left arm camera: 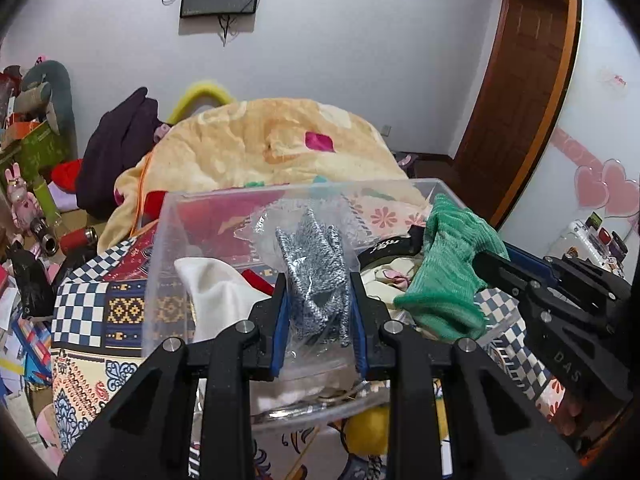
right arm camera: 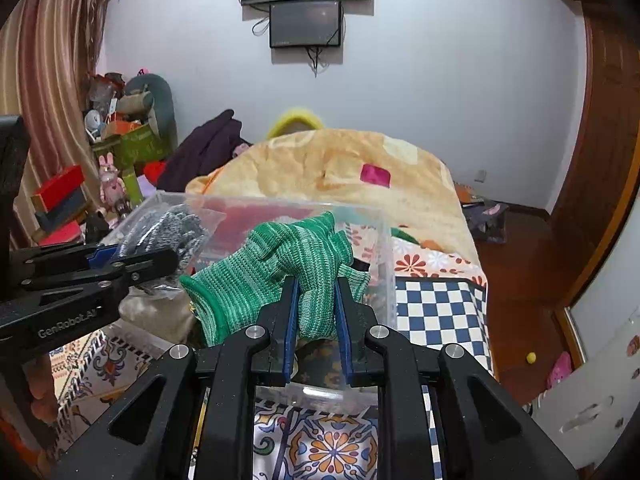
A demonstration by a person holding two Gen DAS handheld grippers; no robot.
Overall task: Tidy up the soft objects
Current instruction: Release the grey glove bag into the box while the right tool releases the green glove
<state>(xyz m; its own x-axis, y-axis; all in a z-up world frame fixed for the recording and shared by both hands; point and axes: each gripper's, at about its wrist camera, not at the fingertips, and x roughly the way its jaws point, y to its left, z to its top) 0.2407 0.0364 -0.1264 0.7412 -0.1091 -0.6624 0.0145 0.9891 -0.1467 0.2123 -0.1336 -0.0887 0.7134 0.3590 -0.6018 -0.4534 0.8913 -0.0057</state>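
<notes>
Two gloves are hanging over the clear plastic bin [left arm camera: 160, 248] at once; your left gripper [left arm camera: 318, 312] is pinching a grey speckled glove in a clear bag [left arm camera: 316, 264] at the centre of the left wrist frame, its blue pads [left arm camera: 280, 328] closing narrowly on the bag's lower half with the glove's fingers pointing up; your right gripper [right arm camera: 316, 312] is squeezing a green knit glove [right arm camera: 280, 264] at the centre of the right wrist frame, jaws nearly together on the cloth, the cuff drooping to lower left and the fingers bunching toward the bin's far wall; in the left wrist frame that same green glove is showing at right, draping over the bin's right edge; inside the bin, a white cloth [left arm camera: 216, 292] is lying at lower left of centre, beside darker fabrics on the right; the bin is sitting on a patterned checkered bedspread [right arm camera: 436, 312], which is filling the lower part of both frames; behind it, a peach blanket [right arm camera: 340, 168] is mounding up at mid frame, with a dark purple garment [right arm camera: 204, 148] to its left; two black screens [right arm camera: 306, 0] are hanging on the wall at top centre.
</notes>
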